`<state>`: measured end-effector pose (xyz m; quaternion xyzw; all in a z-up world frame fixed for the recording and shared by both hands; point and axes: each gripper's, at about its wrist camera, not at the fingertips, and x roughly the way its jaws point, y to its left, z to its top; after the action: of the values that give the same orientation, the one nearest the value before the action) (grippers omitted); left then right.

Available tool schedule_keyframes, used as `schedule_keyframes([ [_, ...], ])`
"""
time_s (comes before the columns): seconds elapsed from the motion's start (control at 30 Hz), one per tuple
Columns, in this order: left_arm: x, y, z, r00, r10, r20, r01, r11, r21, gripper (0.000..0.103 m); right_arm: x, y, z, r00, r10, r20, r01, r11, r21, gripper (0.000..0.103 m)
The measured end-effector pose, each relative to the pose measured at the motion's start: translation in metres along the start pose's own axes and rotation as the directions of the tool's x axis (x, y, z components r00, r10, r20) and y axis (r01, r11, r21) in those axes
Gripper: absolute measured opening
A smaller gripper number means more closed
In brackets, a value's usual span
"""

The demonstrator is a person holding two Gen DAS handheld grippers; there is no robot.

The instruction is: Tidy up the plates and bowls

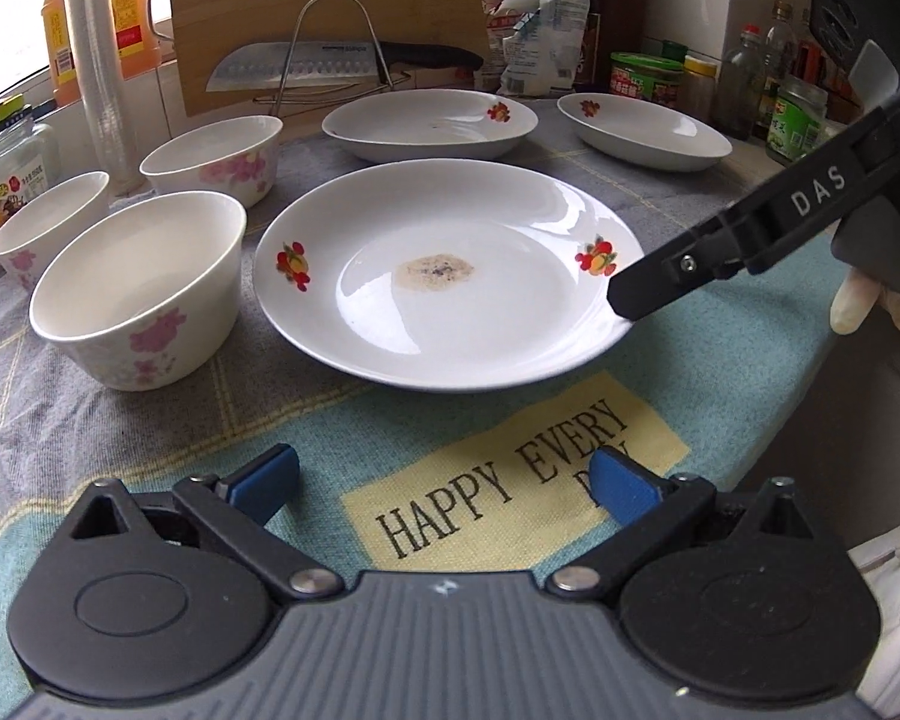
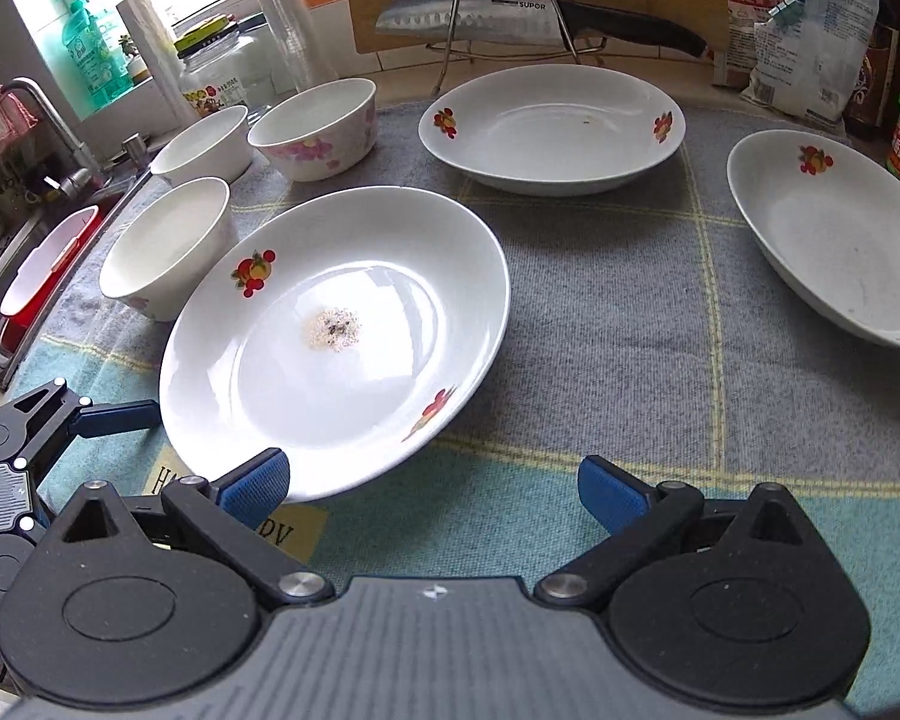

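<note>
A grey and teal cloth (image 1: 750, 360) printed with "HAPPY EVERY" covers the counter, its last word partly hidden by the left tongs (image 1: 444, 483). At the cloth's middle lies the near plate (image 1: 444, 276), white with fruit prints and a brownish stain at its centre. Behind the near plate sits a second plate (image 1: 429, 123), and to the right of that a third plate (image 1: 642, 129), whose far edge is cut off in the right wrist view. Left of the near plate stand three white bowls with pink flowers: the nearest bowl (image 1: 138, 288), a bowl behind it (image 1: 213, 159), and a third (image 1: 48, 228) farthest left. Behind the second plate a cutting board (image 1: 324, 12) carries a knife (image 1: 342, 63) on a wire stand. The left tongs are spread, empty, above the cloth. The right tongs (image 2: 432, 489) are spread too, at the near plate's right rim; whether a finger touches it cannot be told.
</note>
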<state>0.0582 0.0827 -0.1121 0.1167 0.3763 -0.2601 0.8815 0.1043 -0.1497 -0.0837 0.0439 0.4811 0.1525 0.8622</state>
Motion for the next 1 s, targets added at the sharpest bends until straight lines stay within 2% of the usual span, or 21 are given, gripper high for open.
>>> schedule_keyframes([
  [0.3, 0.004, 0.0, 0.001, 1.0, 0.008, 0.017, -0.008, 1.0, -0.009, 0.103, 0.017, 0.005, 0.011, 0.997, 0.068, -0.041, -0.07, 0.997, -0.04, 0.103],
  [0.53, 0.008, -0.001, 0.005, 0.999, 0.038, 0.011, -0.038, 0.998, -0.041, 0.103, 0.03, 0.004, 0.033, 0.984, 0.163, -0.065, -0.168, 0.982, -0.086, 0.103],
  [0.77, 0.012, -0.005, 0.011, 0.996, 0.084, -0.013, -0.085, 0.993, -0.088, 0.103, 0.035, -0.014, 0.046, 0.952, 0.291, -0.096, -0.298, 0.952, -0.073, 0.103],
  [1.0, 0.013, -0.006, 0.014, 0.995, 0.091, -0.032, -0.094, 0.991, -0.093, 0.103, 0.042, -0.035, 0.06, 0.902, 0.416, -0.115, -0.42, 0.907, -0.015, 0.103],
])
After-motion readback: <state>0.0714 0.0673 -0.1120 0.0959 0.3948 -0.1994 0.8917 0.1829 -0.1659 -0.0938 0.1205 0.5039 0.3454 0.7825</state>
